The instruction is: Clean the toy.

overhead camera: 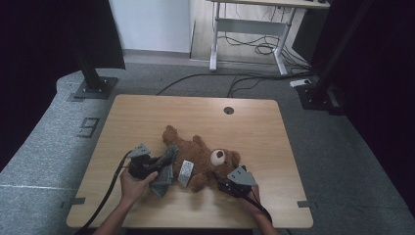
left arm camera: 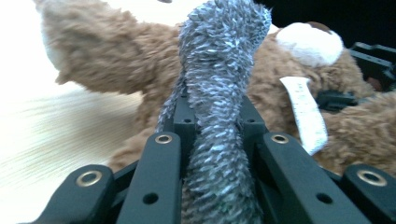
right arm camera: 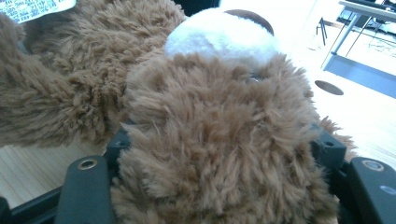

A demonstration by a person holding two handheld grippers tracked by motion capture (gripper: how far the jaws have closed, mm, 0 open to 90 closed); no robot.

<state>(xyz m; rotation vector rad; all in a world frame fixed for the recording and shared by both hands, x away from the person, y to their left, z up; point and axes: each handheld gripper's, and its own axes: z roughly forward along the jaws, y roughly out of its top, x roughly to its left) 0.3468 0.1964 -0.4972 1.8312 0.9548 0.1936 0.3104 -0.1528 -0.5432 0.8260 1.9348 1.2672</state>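
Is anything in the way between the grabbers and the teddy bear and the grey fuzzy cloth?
No. The left gripper already pinches the grey fuzzy cloth, and the right gripper holds the teddy bear.

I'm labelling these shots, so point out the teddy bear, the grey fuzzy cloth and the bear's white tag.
teddy bear (overhead camera: 198, 149): high view, on its brown belly.
grey fuzzy cloth (left arm camera: 217, 70): left gripper view, on the bunched part above the jaws.
white tag (left arm camera: 306, 112): left gripper view, mid-strip.
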